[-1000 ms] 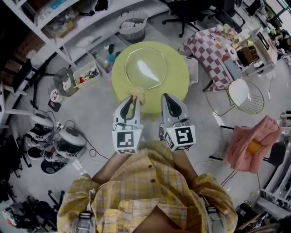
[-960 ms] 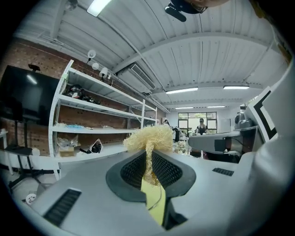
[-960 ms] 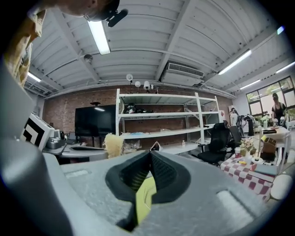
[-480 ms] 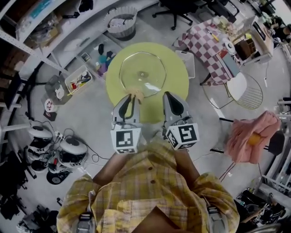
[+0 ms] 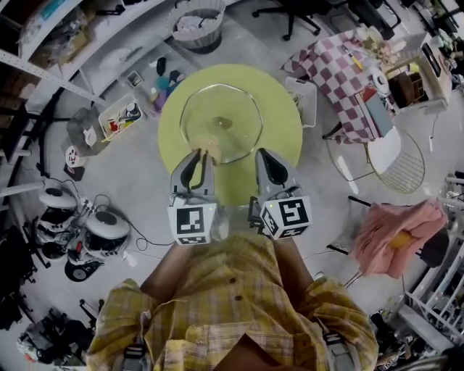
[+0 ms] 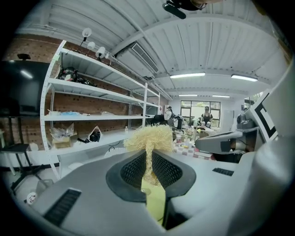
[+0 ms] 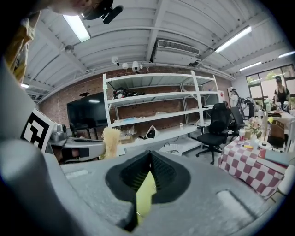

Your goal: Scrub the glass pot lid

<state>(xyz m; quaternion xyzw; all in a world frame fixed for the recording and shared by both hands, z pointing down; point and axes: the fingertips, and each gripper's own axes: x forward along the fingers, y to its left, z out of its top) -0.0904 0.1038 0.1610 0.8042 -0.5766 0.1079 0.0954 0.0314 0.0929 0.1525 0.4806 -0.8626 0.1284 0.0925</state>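
The glass pot lid [image 5: 221,123] lies flat on a round yellow-green table [image 5: 279,123], its knob in the middle. My left gripper [image 5: 199,156] [image 6: 148,159] is shut on a pale fibrous scrubber [image 5: 206,148] [image 6: 150,138]. The scrubber's tuft sticks out past the fingertips, over the lid's near rim; whether it touches the glass I cannot tell. My right gripper [image 5: 263,156] [image 7: 148,161] is shut and holds nothing. It hovers beside the lid's near right edge. The scrubber [image 7: 110,138] also shows at the left of the right gripper view.
A checkered-cloth table [image 5: 341,61] with clutter stands to the right, a white wire chair [image 5: 395,152] beside it. A pink cloth [image 5: 399,224] hangs at the right. A white basket [image 5: 197,22], plastic bins [image 5: 119,116] and shelving ring the far and left sides. Round devices [image 5: 105,228] sit on the floor.
Both grippers have crept toward the lid. The scrubber tuft, which was short of the lid's near rim, now overlaps it. Both jaws stay shut.
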